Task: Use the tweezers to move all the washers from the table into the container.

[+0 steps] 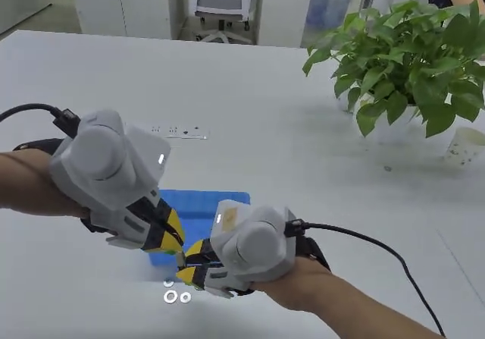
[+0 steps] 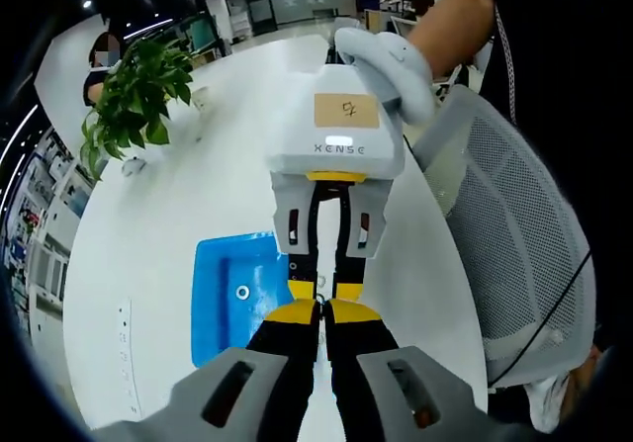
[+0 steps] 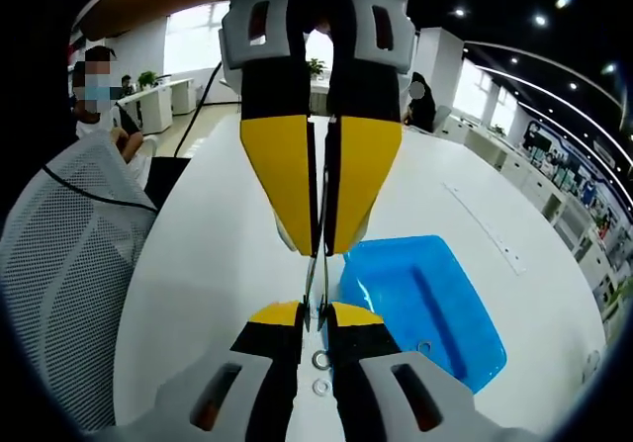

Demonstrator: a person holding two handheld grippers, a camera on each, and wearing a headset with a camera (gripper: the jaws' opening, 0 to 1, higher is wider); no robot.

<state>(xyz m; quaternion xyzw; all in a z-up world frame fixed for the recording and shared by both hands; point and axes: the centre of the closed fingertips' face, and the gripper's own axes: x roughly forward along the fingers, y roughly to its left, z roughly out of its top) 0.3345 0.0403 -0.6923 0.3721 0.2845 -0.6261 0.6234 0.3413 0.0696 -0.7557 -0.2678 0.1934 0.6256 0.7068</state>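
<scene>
The left gripper [image 3: 316,246] and right gripper [image 3: 316,315] both clenched the thin tweezers [image 3: 316,282] at the right gripper view's centre, with washers [image 3: 321,361] on the table [image 3: 198,294] at lower centre beside the blue container [image 3: 445,294], so an uneven release could have dropped the tool and scattered them.

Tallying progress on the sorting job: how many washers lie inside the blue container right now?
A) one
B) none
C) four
A: a single washer lies on the floor of the container, and the right gripper view shows the same lone ring in it.
</scene>
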